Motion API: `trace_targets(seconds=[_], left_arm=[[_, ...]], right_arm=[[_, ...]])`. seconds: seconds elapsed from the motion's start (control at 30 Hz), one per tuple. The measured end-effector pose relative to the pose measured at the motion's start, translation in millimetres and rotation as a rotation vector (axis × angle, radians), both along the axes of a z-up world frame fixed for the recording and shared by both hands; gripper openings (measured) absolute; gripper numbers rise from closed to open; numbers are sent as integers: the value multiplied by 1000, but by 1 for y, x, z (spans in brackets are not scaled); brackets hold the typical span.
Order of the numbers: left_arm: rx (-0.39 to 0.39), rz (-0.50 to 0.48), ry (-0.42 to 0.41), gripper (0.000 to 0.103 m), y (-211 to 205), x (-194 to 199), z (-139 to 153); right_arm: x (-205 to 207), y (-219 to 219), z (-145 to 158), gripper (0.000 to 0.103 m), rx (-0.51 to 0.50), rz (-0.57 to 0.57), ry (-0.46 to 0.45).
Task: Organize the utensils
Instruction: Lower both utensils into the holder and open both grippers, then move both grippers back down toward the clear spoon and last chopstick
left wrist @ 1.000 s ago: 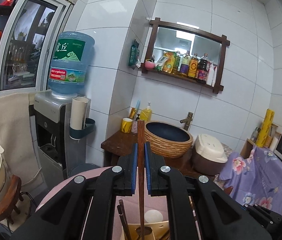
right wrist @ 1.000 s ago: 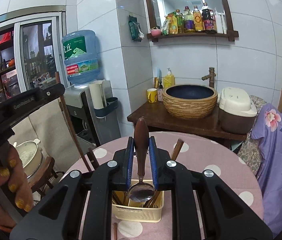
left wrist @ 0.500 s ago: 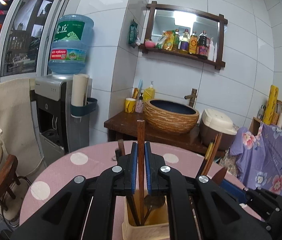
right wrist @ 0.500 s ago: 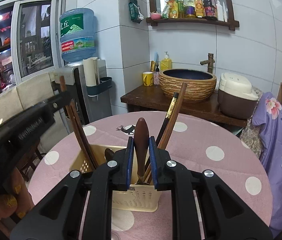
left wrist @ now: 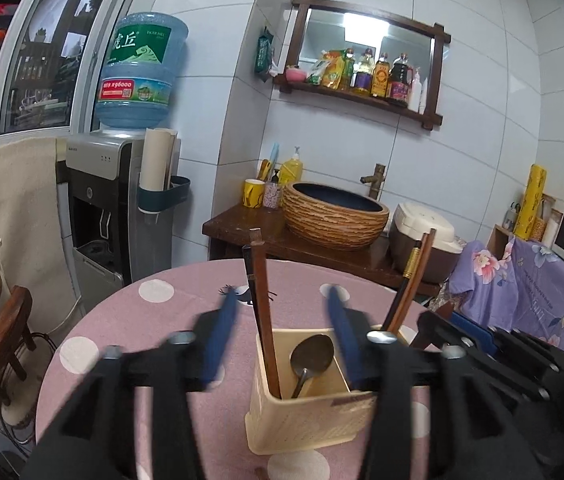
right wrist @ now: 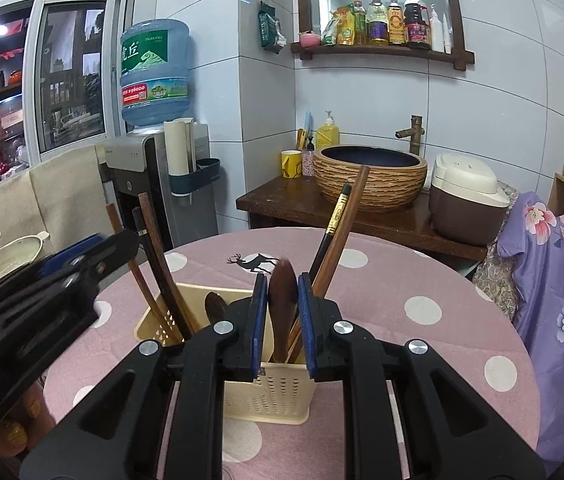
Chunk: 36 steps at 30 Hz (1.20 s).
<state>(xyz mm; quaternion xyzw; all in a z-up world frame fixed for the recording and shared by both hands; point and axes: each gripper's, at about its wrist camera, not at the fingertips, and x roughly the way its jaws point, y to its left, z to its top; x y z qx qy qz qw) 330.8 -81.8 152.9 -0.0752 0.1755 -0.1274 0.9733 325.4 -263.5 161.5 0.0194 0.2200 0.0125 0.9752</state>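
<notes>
Left wrist view. One left gripper [left wrist: 282,336], lower centre of the frame: jaws opening, blue pads blurred and spread wide, nothing pinched. One cream basket [left wrist: 310,420] on the pink dotted table [left wrist: 121,320], lower centre, between and below the pads. Inside it: one brown chopstick [left wrist: 263,320] leaning left in the near compartment, free of both pads, with one darker stick just behind it; one metal spoon [left wrist: 310,354], bowl up, in the same compartment; two more chopsticks [left wrist: 410,284] (one black with a gold band, one brown) slanting up to the right from the far side. The right gripper's black body shows at the lower right edge.

Right wrist view. One right gripper [right wrist: 280,312], centre bottom: jaws opening, a narrow gap showing on either side of one wooden spoon handle [right wrist: 282,300] standing between the pads, its lower end down in the basket [right wrist: 265,396]. Left part of the basket: three sticks leaning left. Right part: two chopsticks leaning right. One further dark spoon end [right wrist: 214,306] left of the pads. The left gripper [right wrist: 61,264] and one hand [right wrist: 5,428] fill the left edge.
</notes>
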Motion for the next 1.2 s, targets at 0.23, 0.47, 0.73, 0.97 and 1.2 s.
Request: trace_targets(seconds=[0.23, 0.47, 0.73, 0.97, 1.2], left_arm=[[9, -4, 3, 91, 12, -37, -11], [71, -3, 63, 97, 26, -66, -39], [99, 98, 104, 97, 52, -88, -80], [166, 82, 163, 97, 59, -103, -102], [223, 84, 267, 97, 64, -111, -124]], right_arm=[[-17, -4, 5, 44, 24, -7, -33], [-69, 11, -10, 71, -64, 56, -81], [-120, 18, -52, 97, -193, 89, -114], [-127, 20, -94, 97, -221, 167, 73], [-129, 20, -120, 96, -204, 220, 182]])
